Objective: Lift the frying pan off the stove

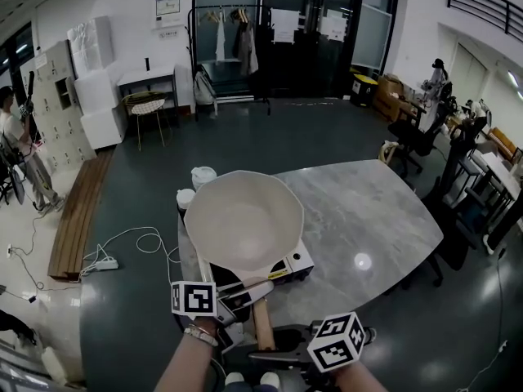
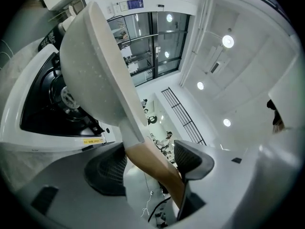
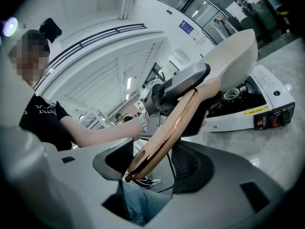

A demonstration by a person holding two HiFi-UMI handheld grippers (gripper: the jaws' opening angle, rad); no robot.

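Note:
A cream frying pan [image 1: 243,219] hangs tilted above the white portable gas stove [image 1: 297,261], its bowl clear of the burner. Its wooden handle [image 1: 261,321] points toward me. My left gripper [image 1: 245,289] is shut on the handle close to the bowl. My right gripper [image 1: 268,353] is shut on the handle's near end. In the left gripper view the handle [image 2: 153,165] runs between the two pads of the left gripper [image 2: 152,170], with the pan [image 2: 93,70] above the stove [image 2: 38,104]. In the right gripper view the right gripper [image 3: 152,165] holds the handle [image 3: 167,132] below the pan [image 3: 228,56].
The stove sits at the near left end of a grey stone table [image 1: 368,211]. A white jar [image 1: 203,175] and a cup [image 1: 185,198] stand behind the pan. A power strip with its cable [image 1: 106,262] lies on the floor at left. Office chairs [image 1: 417,137] stand at right.

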